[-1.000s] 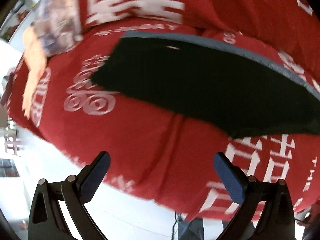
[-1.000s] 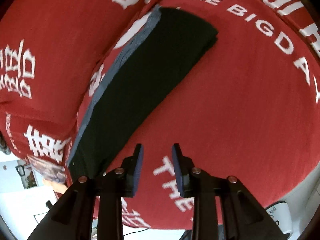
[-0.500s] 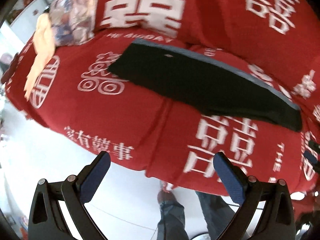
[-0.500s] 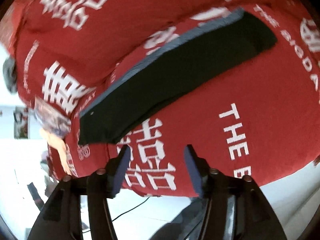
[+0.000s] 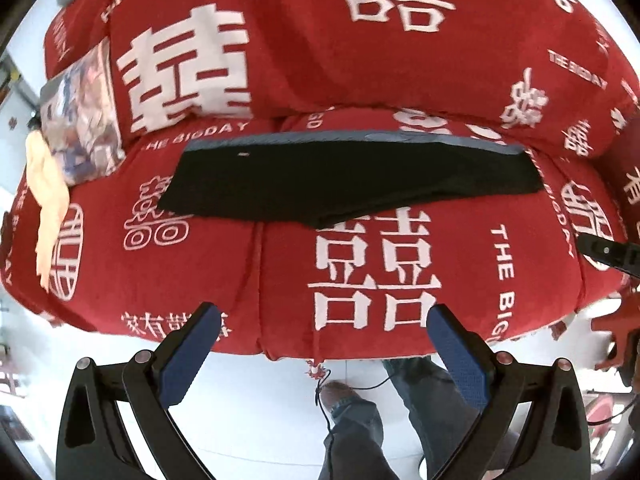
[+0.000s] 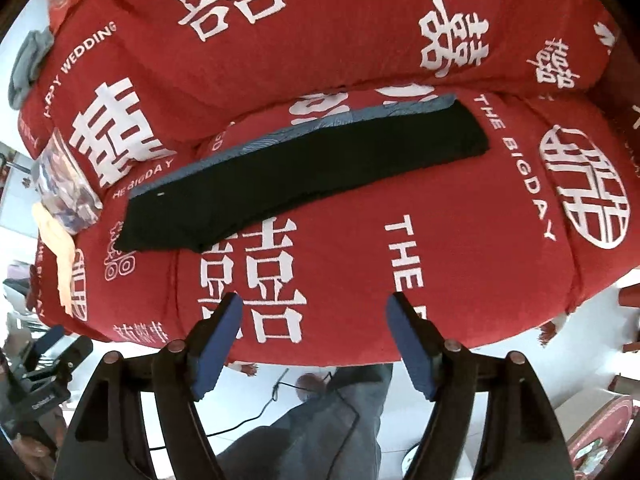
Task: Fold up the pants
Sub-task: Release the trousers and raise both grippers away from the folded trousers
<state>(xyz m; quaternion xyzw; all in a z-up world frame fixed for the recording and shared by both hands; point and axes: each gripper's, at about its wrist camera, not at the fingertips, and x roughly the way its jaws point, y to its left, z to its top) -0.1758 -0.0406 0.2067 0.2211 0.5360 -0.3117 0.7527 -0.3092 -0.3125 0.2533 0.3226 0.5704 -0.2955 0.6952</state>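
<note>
A pale, glossy floor (image 5: 248,408) runs under a sofa (image 5: 400,60) wrapped in a plush red cover printed with big white characters and the words "THE BIGDAY"; the cover looks soft and slightly fuzzy, pulled smooth over rounded cushions. At the far left of the seat a peach-coloured cloth (image 5: 48,196) hangs limp over the edge, and just beside it a square cushion with a busy printed picture (image 5: 82,114) leans against the backrest. Across the middle of the seat lie the pants (image 5: 348,182), folded into a long, flat, dark band; their long axis runs left to right along the seat, parallel to the backrest, with the wider end at the left and the narrower end pointing right; along the back edge a strip of grey-blue patterned fabric shows, matte against the black. From the right wrist view the pants (image 6: 304,172) slant up toward the right. Below, a person's legs in grey trousers (image 5: 360,432) stand on the floor. The left tongs (image 5: 323,354) stand wide open, blue ribbed pads empty, well clear of the pants; the right tongs (image 6: 314,344) are opening, nothing between the pads.
</note>
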